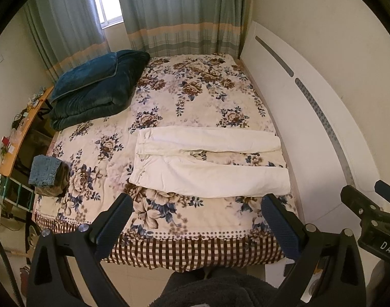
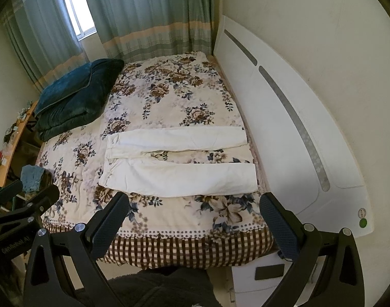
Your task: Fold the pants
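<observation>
both my left gripper (image 1: 196,206) and right gripper (image 2: 195,204) hang spread and empty (nothing grabbed) above the white pants (image 1: 207,163), laid flat for folding.

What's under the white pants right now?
The white pants lie flat on the floral bedspread, which shows in the gap between the two legs. Whatever else might lie beneath the fabric is covered.
</observation>
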Demonstrator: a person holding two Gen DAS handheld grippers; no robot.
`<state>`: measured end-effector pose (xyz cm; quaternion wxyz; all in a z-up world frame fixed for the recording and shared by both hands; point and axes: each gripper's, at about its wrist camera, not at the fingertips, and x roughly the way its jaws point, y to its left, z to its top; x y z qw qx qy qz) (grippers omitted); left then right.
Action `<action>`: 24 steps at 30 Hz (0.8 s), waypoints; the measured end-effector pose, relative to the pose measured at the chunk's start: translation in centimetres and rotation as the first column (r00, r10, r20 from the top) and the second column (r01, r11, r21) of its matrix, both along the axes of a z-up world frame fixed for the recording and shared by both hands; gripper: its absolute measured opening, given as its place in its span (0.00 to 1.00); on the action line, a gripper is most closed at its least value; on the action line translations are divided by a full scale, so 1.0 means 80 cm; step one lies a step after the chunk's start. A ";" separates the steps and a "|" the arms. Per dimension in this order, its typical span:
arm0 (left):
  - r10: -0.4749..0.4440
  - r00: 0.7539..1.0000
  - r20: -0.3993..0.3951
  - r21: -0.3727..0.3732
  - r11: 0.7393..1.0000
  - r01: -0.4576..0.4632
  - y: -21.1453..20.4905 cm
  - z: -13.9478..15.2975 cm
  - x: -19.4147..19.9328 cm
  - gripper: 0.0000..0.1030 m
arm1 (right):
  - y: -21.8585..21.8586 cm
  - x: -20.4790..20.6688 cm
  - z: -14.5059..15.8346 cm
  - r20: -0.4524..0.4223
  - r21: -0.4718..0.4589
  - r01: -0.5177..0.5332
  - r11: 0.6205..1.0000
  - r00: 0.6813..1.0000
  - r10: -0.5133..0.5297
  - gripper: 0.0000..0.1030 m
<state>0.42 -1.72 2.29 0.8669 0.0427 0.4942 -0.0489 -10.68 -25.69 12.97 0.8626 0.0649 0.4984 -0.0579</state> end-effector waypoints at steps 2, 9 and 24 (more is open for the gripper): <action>0.000 1.000 -0.001 -0.003 1.000 0.000 0.000 0.000 0.000 1.00 | 0.001 -0.002 -0.002 0.001 -0.002 -0.001 1.000 1.000 0.001 1.00; 0.001 1.000 0.000 -0.003 1.000 -0.001 0.001 -0.002 -0.002 1.00 | -0.008 -0.001 -0.003 0.003 -0.002 0.000 1.000 1.000 0.000 1.00; 0.028 1.000 0.010 0.010 1.000 -0.028 0.004 -0.014 0.003 1.00 | -0.008 -0.007 -0.012 0.005 0.011 0.005 1.000 1.000 -0.005 1.00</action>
